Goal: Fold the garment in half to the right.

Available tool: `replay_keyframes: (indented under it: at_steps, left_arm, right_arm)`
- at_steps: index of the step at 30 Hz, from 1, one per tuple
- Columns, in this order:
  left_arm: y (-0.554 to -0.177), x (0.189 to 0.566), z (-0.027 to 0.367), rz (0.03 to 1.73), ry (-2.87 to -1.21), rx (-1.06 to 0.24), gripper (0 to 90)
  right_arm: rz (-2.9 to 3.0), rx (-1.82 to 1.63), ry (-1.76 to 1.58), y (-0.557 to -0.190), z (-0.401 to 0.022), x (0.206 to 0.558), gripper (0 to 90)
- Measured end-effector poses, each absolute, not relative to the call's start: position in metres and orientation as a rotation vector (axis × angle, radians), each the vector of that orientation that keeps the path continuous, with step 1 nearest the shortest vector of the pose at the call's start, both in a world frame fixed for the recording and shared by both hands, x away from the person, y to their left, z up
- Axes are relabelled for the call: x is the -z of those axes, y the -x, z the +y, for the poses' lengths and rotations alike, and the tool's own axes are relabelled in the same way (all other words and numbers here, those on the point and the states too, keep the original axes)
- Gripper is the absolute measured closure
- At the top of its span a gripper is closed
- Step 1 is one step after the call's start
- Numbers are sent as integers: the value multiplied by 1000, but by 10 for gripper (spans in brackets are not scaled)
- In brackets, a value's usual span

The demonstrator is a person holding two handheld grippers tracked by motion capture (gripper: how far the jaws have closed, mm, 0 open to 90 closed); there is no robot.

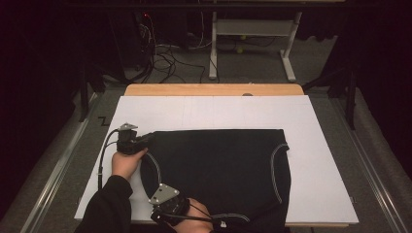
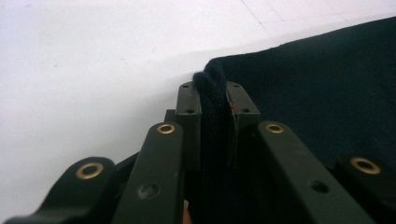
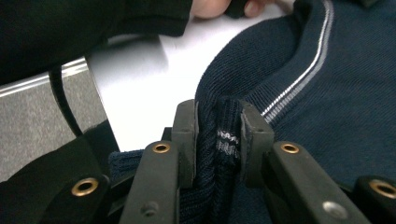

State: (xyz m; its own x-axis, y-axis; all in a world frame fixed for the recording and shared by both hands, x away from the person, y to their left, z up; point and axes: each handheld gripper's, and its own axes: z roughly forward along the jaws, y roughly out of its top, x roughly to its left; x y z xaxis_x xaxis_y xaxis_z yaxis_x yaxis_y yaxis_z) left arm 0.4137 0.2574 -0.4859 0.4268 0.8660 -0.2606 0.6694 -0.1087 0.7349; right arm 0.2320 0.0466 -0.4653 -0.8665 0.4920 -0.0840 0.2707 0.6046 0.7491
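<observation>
A dark navy knit garment [image 1: 218,170] lies spread flat on the white sheet [image 1: 311,145] that covers the desk [image 1: 214,89], filling the middle of the sheet and running down over the near edge; pale grey-white stripes curve along its seams at both sides; the left hand-held gripper [image 1: 145,141], near the left edge of the sheet, has its jaws closed tight on a bunched fold at the garment's far left corner, the cloth squeezed upright between the pads in the left gripper view [image 2: 214,100]; the right hand-held gripper [image 1: 156,180], at the near edge toward the left corner, is clamped on a ribbed, striped edge of the same garment [image 3: 224,140]; a small dark mark on the sheet near its far left corner cannot be read; no label or brand shows on the knit
</observation>
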Motion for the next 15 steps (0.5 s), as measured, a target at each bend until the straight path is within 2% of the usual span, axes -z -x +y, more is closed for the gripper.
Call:
replay_keyframes:
  at_steps: [4,7,15]
  left_arm:
    - [-413,485,256,1323,-1848,-310,746]
    - [-414,484,258,1362,-1817,-273,746]
    - [-408,478,256,1370,-1725,-277,749]
  right_arm:
    - [2510,-1170,-595,-230,41,460,730]
    - [2474,-1197,-574,-227,37,456,730]
    - [2424,-1281,-584,-227,24,450,730]
